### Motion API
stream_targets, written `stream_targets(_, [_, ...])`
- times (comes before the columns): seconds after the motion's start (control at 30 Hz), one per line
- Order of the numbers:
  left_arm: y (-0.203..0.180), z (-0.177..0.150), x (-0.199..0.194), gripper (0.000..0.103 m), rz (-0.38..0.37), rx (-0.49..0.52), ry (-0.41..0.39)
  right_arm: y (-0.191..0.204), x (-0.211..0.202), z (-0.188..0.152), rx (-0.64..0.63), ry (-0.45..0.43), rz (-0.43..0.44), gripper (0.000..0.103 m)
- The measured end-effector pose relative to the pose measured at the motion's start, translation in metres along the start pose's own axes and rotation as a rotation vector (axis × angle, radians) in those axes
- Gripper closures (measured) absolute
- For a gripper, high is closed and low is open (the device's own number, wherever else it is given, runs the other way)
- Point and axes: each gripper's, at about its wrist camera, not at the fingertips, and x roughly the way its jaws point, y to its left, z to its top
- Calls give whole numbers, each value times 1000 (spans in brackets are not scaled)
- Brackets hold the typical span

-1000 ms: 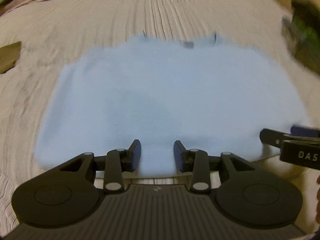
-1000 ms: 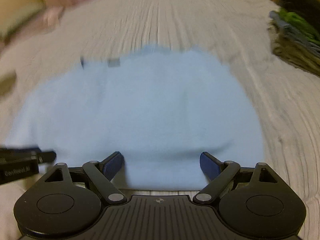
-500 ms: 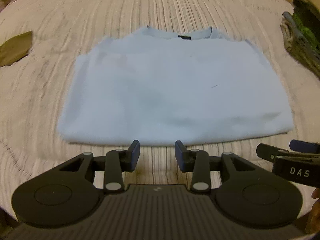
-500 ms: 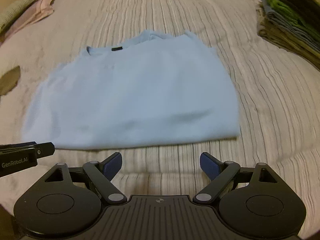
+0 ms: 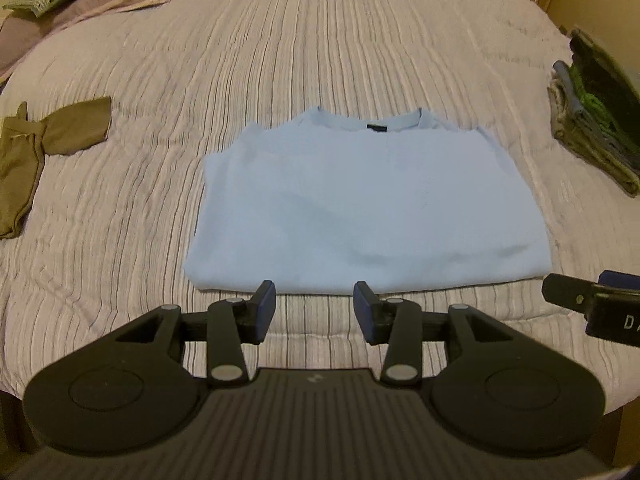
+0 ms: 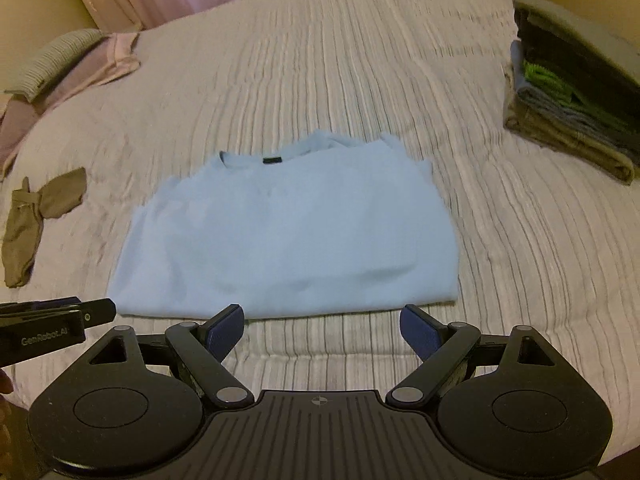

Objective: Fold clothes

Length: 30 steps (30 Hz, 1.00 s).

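Note:
A light blue T-shirt (image 5: 368, 204) lies folded into a rectangle on the striped bedspread (image 5: 280, 40), collar at the far side. In the right wrist view the same shirt (image 6: 292, 240) lies flat in the middle. My left gripper (image 5: 315, 308) hovers open just short of the shirt's near edge, holding nothing. My right gripper (image 6: 322, 324) is open wider, also just short of the near edge and empty. Each gripper's tip shows at the side of the other's view.
An olive garment (image 5: 36, 148) lies crumpled at the left. A stack of folded clothes (image 6: 576, 116) sits at the right edge of the bed. Pink and green fabrics (image 6: 68, 68) lie at the far left by the curtain. The bed's near edge is below the grippers.
Both grippers have drawn back from the shirt toward the near edge of the bed, so the shirt looks smaller and farther. The shirt lies still, folded.

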Motion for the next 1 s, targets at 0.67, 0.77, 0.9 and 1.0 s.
stream_targets(0.67, [1, -9, -19, 65, 25, -25, -25, -16, -5, 0, -8, -6, 59, 15])
stream_targets(0.77, [6, -11, -10, 65, 24, -36, -12, -37, 9, -3, 66, 22, 81, 15])
stream_targets(0.9, [17, -16, 10, 65, 9, -49, 13, -85, 36, -8, 238, 0, 183, 15])
stream_targets(1.0, [26, -18, 30, 65, -12, -59, 29, -128, 58, -14, 364, -83, 218, 15])
